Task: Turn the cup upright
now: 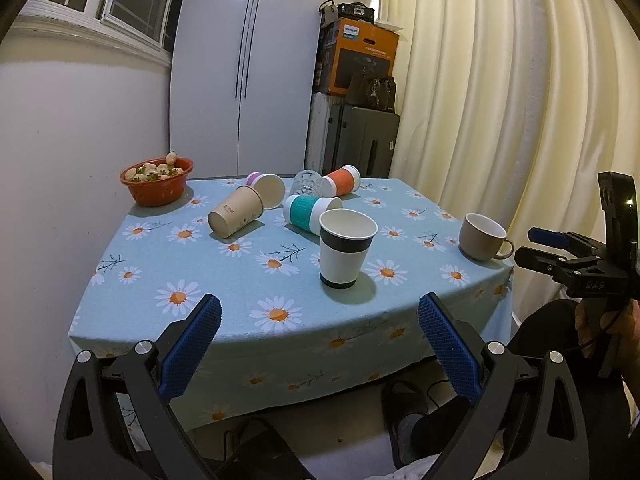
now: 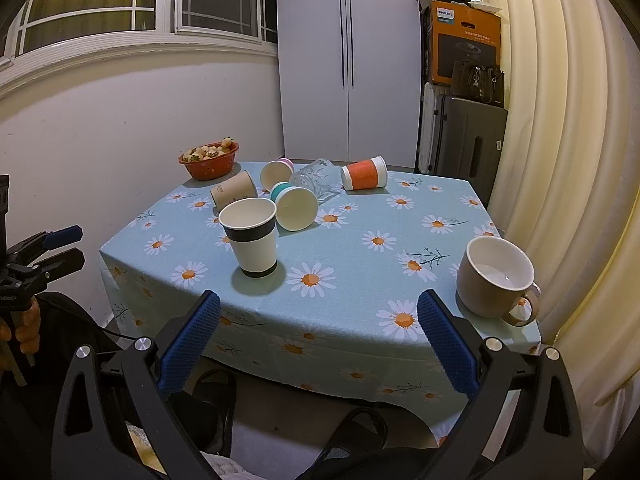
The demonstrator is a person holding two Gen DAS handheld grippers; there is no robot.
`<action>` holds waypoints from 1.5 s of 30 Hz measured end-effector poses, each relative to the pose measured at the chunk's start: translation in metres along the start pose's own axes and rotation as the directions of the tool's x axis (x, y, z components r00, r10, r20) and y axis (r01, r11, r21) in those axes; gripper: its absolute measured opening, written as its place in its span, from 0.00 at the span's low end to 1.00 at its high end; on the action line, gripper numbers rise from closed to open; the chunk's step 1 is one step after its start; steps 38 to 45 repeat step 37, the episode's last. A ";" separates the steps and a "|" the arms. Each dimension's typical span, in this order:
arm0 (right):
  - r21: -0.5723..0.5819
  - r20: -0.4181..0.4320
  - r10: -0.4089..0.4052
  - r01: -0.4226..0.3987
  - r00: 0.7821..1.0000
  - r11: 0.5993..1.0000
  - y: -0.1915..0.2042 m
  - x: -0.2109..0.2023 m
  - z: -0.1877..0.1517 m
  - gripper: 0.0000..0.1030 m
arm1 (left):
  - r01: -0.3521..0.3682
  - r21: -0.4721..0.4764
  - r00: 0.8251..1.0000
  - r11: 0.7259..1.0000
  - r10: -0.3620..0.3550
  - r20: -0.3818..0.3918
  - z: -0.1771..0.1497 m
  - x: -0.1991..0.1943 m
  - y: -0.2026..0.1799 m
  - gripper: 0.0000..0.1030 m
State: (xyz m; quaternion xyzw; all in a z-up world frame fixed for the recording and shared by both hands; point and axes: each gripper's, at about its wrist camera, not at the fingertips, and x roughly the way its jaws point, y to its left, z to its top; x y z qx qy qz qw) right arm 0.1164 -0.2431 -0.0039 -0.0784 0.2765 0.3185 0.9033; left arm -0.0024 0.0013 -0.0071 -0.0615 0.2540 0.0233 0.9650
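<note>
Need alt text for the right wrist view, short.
Open right tool hovers at the near edge of a daisy-print table, holding nothing. A black-banded paper cup and a beige mug stand upright; five cups lie tipped near a red fruit bowl. The left tool shows at far left.

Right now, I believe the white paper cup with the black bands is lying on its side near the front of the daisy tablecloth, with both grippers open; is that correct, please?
Not quite: the white paper cup with black bands stands upright, mouth up, as both wrist views show. It is near the front of the daisy tablecloth, and the left gripper and right gripper are open.
</note>
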 end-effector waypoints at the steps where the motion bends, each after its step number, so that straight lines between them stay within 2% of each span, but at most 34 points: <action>1: 0.000 0.000 0.000 0.000 1.000 1.000 -0.001 0.000 0.000 0.95 | 0.000 0.000 1.000 1.000 0.000 0.000 0.000 0.000 0.000 0.93; 45: -0.001 -0.002 -0.004 0.004 1.000 1.000 -0.003 0.000 -0.001 0.95 | -0.005 -0.012 1.000 1.000 0.005 0.009 0.000 -0.002 0.001 0.93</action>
